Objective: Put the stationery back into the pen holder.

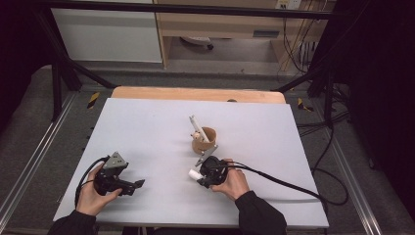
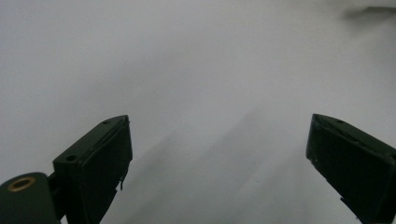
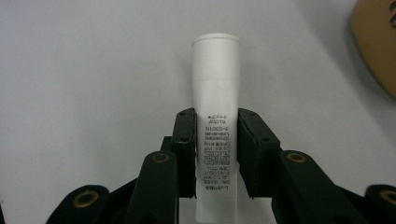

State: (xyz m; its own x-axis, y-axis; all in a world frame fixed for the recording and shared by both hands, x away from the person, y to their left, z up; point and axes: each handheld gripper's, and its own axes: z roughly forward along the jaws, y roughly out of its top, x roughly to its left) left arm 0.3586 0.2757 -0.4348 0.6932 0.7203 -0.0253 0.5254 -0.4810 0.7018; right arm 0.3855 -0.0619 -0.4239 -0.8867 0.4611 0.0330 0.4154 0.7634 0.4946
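A white tube with small black print (image 3: 216, 116) lies lengthwise between the two black jaws of my right gripper (image 3: 215, 140), which is shut on it, cap end pointing away. In the high view the right gripper (image 1: 203, 175) sits low over the table just in front of a brown wooden cup (image 1: 204, 139), and the tube's white end (image 1: 194, 174) sticks out to its left. A white stick-like item (image 1: 197, 128) leans in the cup. My left gripper (image 1: 138, 185) rests at the front left of the table, jaws wide apart (image 2: 219, 158) over bare surface.
The white tabletop (image 1: 147, 132) spreads around both hands, with a wooden edge (image 1: 195, 93) along its far side. A black cable (image 1: 293, 188) trails right from the right gripper. The cup's brown rim (image 3: 376, 42) lies to the upper right in the right gripper view.
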